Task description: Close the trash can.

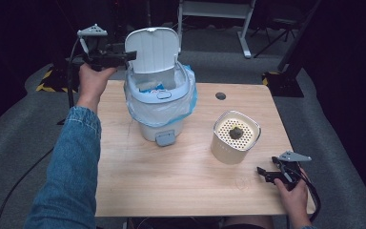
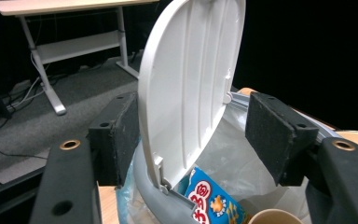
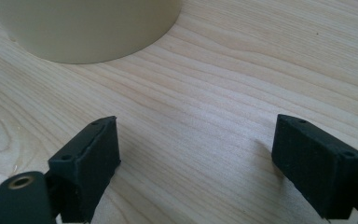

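Observation:
A white and pale-blue trash bin (image 1: pixel 158 112) with a plastic liner stands at the table's back left, its lid (image 1: pixel 152 49) raised upright. My left gripper (image 1: pixel 129 56) is held at the lid's left edge. In the left gripper view it (image 2: pixel 196 135) is open, with the lid (image 2: pixel 191 84) standing between the jaws, close to the left pad (image 2: pixel 121 135) and apart from the right one. A blue snack packet (image 2: pixel 209 200) and a paper cup rim (image 2: pixel 272 217) lie inside the bin. My right gripper (image 1: pixel 263 172) rests open and empty (image 3: pixel 196 158) low over the table's front right.
A cream canister (image 1: pixel 235 137) with a perforated top and a dark lump on it stands right of the bin, just ahead of the right gripper; its base (image 3: pixel 88 28) is close by. A small dark hole (image 1: pixel 220 96) marks the wooden table (image 1: pixel 171 176). A desk frame (image 1: pixel 219 14) stands behind.

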Available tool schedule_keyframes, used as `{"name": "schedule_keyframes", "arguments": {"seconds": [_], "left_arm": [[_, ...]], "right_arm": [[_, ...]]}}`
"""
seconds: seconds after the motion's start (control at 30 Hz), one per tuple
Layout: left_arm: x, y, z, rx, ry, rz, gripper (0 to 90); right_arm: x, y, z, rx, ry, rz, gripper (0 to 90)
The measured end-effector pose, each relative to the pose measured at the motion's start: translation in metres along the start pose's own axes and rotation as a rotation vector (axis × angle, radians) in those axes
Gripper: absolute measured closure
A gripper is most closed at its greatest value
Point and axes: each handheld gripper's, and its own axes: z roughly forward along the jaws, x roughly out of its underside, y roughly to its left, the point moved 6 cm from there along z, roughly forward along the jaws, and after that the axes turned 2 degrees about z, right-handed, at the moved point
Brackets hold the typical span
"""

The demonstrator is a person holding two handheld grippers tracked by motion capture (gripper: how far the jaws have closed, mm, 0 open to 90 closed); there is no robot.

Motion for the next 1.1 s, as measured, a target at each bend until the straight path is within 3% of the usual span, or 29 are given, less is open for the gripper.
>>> {"name": "schedule_keyframes", "arguments": {"seconds": [0.1, 0.3, 0.43, 0.57, 0.73, 0.87, 1.1], "left_arm": [[-0.001, 0.0, 0.006, 0.022, 0.014, 0.002, 35.4], [-0.002, -0.003, 0.005, 0.025, 0.03, 0.004, 34.6], [0.002, -0.004, 0.0, 0.07, 0.02, -0.023, 38.2], [0.006, -0.013, -0.003, 0.092, 0.027, 0.008, 39.3], [0.016, -0.022, -0.003, 0.132, 0.077, 0.041, 39.6], [0.023, -0.028, -0.007, 0.166, 0.088, 0.046, 39.0], [0.027, -0.038, -0.017, 0.187, 0.062, 0.067, 37.3]], "right_arm": [[0.0, 0.0, 0.0, 0.0, 0.0, 0.001, 15.1], [0.0, 0.0, 0.0, 0.0, 0.0, 0.0, 15.2], [0.0, 0.0, 0.0, 0.0, 0.0, 0.001, 15.2], [0.0, 0.0, 0.0, 0.001, 0.0, 0.001, 15.2], [0.0, 0.0, 0.0, 0.003, 0.0, -0.001, 15.2], [0.0, 0.001, 0.0, 0.003, 0.0, -0.002, 15.3], [0.0, 0.001, 0.0, 0.004, 0.0, -0.002, 15.4]]}}
